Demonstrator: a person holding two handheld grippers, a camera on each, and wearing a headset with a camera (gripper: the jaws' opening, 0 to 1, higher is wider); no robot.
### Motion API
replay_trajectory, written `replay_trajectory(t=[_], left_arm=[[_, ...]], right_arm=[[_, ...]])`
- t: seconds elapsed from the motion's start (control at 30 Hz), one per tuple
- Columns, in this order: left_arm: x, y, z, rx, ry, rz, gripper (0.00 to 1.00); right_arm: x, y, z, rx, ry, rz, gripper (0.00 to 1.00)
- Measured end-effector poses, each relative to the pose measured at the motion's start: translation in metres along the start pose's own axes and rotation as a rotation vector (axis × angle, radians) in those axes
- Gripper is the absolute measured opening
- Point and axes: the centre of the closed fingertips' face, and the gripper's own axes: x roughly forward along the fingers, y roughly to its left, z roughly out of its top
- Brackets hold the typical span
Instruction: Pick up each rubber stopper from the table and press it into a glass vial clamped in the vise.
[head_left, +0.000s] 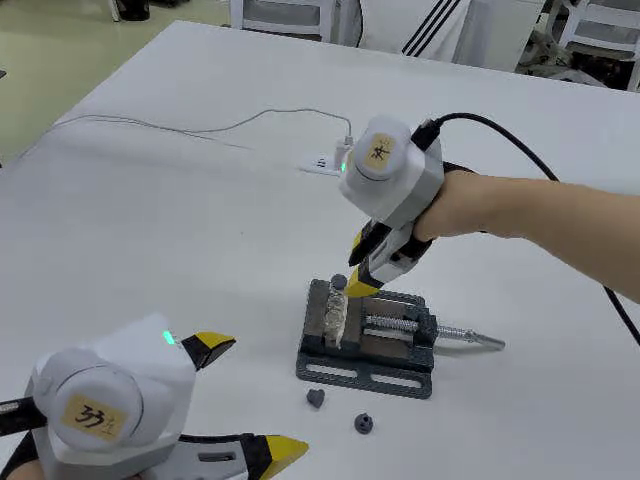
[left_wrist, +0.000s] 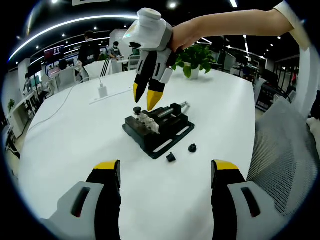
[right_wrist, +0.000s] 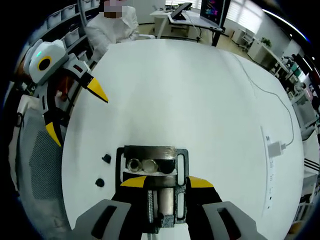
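Two stoppers (head_left: 316, 398) lay on the surface (head_left: 150, 200), 6 o'clock of vise (head_left: 390, 350) | right gripper (right_wrist: 167, 182) fingers parted, empty, above clamped vials (head_left: 334, 315), likely to press | left gripper (left_wrist: 166, 167) fingers spread wide, 8 o'clock.

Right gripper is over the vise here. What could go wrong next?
The right gripper hangs just beside the stopper atop a glass vial in the vise; an off-centre push could tip or crack the vial. The two loose stoppers lie close to the vise's front and might get knocked away.
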Motion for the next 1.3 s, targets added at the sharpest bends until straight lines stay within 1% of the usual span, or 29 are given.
replay_trajectory(t=[0.07,0.13,0.2,0.3,0.4,0.47,0.53,0.6,0.63,0.7,0.73,0.77,0.8,0.93,0.97,1.07,1.13,1.17,1.2,1.23,1.3], left_arm=[[0.0,0.0,0.0,0.001,0.0,-0.001,0.72],[0.001,-0.001,0.0,0.002,0.001,-0.004,0.72],[0.001,0.0,0.0,0.003,0.003,-0.005,0.72],[0.001,0.0,0.0,0.004,0.003,-0.006,0.72],[0.001,0.001,0.0,0.006,0.006,-0.008,0.72],[0.0,0.002,0.003,-0.01,-0.008,-0.01,0.72],[0.0,0.003,0.004,-0.011,-0.01,-0.007,0.72],[0.0,0.005,0.005,-0.005,-0.009,-0.004,0.72],[0.0,0.006,0.005,-0.006,-0.009,-0.002,0.72],[0.0,0.008,0.006,0.0,-0.008,0.0,0.72],[-0.001,0.009,0.006,0.003,-0.007,0.002,0.72],[-0.001,0.01,0.006,0.005,-0.007,0.002,0.72],[-0.001,0.011,0.006,0.007,-0.004,0.003,0.72],[-0.003,0.013,0.005,0.015,0.001,0.005,0.72],[-0.004,0.013,0.005,0.015,0.002,0.006,0.72],[-0.005,0.015,0.003,0.019,0.008,0.007,0.72],[-0.006,0.015,0.001,0.021,0.015,0.007,0.72],[-0.007,0.015,0.0,0.022,0.018,0.007,0.72],[-0.007,0.015,-0.001,0.023,0.02,0.006,0.72],[-0.008,0.015,-0.001,0.024,0.022,0.006,0.72],[-0.009,0.015,-0.002,0.026,0.026,0.005,0.72]], right_arm=[[0.0,0.002,-0.002,0.025,-0.024,-0.003,0.34],[0.0,0.007,-0.005,0.05,-0.039,0.005,0.4],[0.003,0.007,-0.005,0.067,-0.052,0.009,0.46],[0.003,0.013,-0.006,0.088,-0.077,0.005,0.52],[0.003,0.014,-0.003,0.128,-0.12,0.003,0.54],[0.003,0.017,-0.002,0.138,-0.145,0.001,0.55],[0.003,0.018,-0.002,0.147,-0.163,-0.006,0.55],[0.002,0.021,-0.001,0.174,-0.199,-0.008,0.57],[0.002,0.024,0.005,0.196,-0.249,-0.002,0.59],[0.0,0.026,0.006,0.212,-0.276,-0.004,0.61],[-0.003,0.028,0.008,0.214,-0.305,-0.014,0.62],[-0.004,0.03,0.008,0.22,-0.314,-0.015,0.62],[-0.005,0.035,0.01,0.222,-0.339,-0.008,0.63],[-0.009,0.046,0.007,0.234,-0.36,-0.022,0.64],[-0.009,0.049,0.006,0.239,-0.371,-0.032,0.64],[-0.01,0.06,0.004,0.255,-0.399,-0.037,0.63],[-0.009,0.067,0.002,0.257,-0.412,-0.045,0.6],[-0.008,0.07,0.001,0.258,-0.414,-0.052,0.6],[-0.008,0.072,0.001,0.248,-0.421,-0.074,0.59],[-0.007,0.073,0.0,0.253,-0.424,-0.089,0.59],[-0.007,0.076,0.0,0.271,-0.446,-0.114,0.58]])
